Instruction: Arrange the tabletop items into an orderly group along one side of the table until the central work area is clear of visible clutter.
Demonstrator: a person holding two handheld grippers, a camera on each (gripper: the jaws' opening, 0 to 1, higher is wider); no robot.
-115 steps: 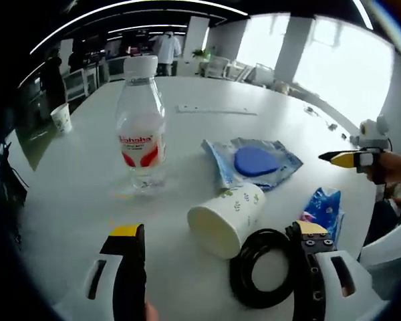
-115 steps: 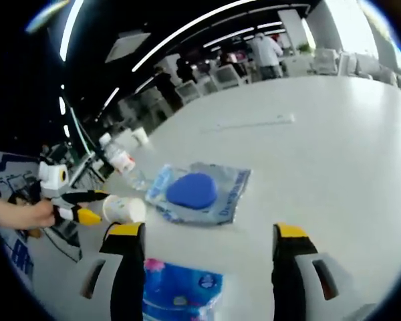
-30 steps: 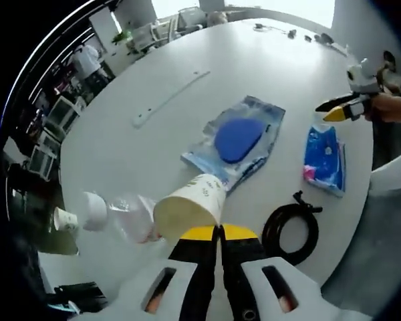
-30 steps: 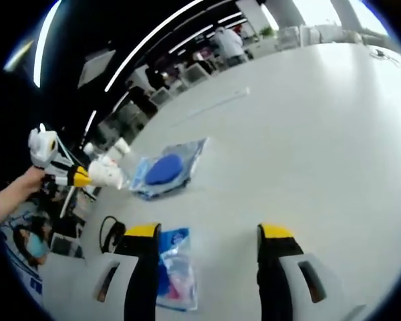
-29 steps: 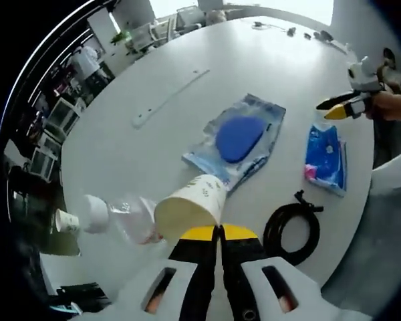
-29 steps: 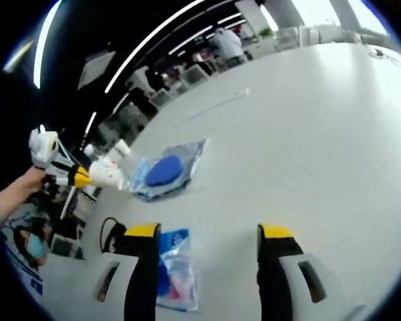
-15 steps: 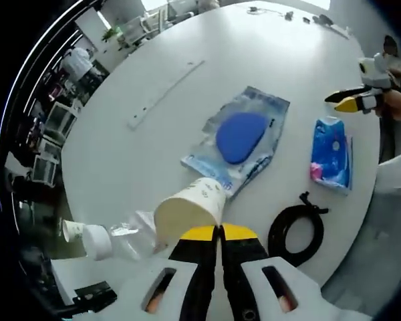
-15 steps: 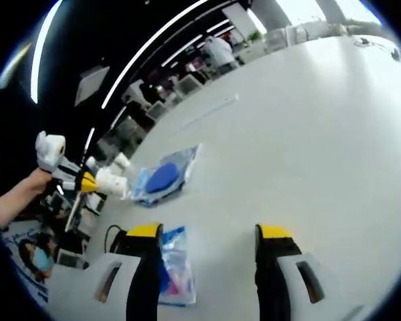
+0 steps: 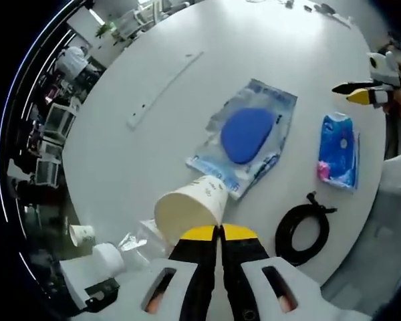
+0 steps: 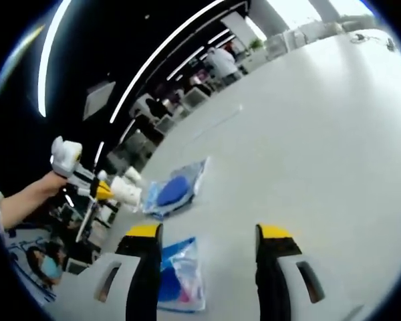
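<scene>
Gripping the rim of one white paper cup (image 9: 190, 207), left gripper (image 9: 219, 233) has jaws pressed together at lower centre (cup tilted, faint leaf print). Right gripper (image 10: 208, 232) jaws spread apart, nothing between, above one blue packet (image 10: 180, 274) at bottom. Also one pouch (image 9: 246, 136) with blue disc at centre, one black cable coil (image 9: 303, 226) lower right, one clear bottle (image 9: 130, 246) lower left.

Probably an open-plan office: big white meeting table (image 9: 154, 134), desk chairs (image 10: 187, 99), ceiling light strips (image 10: 167, 50).
</scene>
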